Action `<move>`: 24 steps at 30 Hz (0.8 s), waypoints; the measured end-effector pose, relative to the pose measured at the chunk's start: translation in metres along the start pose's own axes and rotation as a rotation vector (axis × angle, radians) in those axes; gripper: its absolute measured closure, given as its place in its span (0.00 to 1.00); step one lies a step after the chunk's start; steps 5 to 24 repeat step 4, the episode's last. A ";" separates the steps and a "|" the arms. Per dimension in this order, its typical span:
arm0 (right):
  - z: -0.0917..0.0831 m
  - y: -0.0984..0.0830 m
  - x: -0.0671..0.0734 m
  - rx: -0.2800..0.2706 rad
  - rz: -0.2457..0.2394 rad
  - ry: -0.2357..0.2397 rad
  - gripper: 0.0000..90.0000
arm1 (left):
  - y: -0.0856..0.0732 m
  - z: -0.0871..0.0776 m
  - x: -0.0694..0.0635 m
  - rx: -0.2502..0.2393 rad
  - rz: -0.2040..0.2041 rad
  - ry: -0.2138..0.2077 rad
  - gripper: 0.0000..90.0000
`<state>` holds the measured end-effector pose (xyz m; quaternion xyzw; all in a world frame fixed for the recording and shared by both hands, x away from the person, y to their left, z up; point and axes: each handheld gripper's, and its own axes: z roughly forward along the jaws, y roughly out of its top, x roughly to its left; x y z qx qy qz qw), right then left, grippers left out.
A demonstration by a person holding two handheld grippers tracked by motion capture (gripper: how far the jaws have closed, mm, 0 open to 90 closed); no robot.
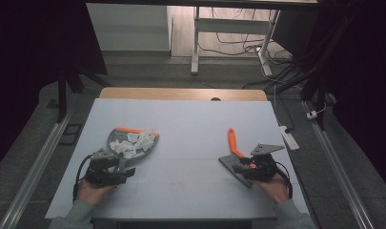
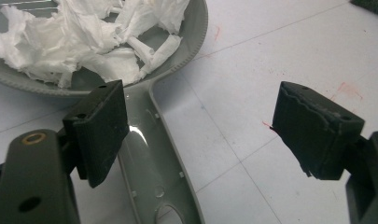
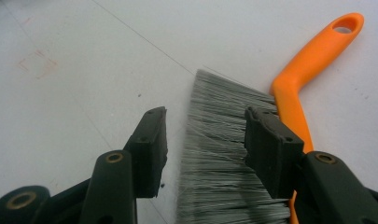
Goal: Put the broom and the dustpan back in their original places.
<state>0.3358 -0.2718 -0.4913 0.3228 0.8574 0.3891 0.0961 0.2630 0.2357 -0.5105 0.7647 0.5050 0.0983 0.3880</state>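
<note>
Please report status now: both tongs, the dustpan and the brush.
Left tongs open, dustpan handle between the pads, not gripped. Right tongs open over brush bristles. Dustpan holds torn paper. Nothing in the way.

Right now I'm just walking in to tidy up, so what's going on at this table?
A person works with two grippers. The left gripper is open over the handle of a grey dustpan loaded with torn paper. The right gripper is open astride the bristles of an orange-handled brush. Both lie on the table.
</note>
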 end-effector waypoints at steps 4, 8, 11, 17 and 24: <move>0.000 0.001 0.000 -0.008 -0.009 0.001 0.55 | 0.000 -0.001 0.000 -0.002 -0.002 -0.001 0.21; 0.000 0.001 0.000 -0.008 -0.009 0.001 0.55 | 0.000 -0.001 0.000 -0.002 -0.002 -0.001 0.21; 0.000 0.001 0.000 -0.008 -0.009 0.001 0.55 | 0.000 -0.001 0.000 -0.002 -0.002 -0.001 0.21; 0.000 0.001 0.000 -0.008 -0.009 0.001 0.55 | 0.000 -0.001 0.000 -0.002 -0.002 -0.001 0.21; 0.000 0.001 0.000 -0.008 -0.009 0.001 0.55 | 0.000 -0.001 0.000 -0.002 -0.002 -0.001 0.21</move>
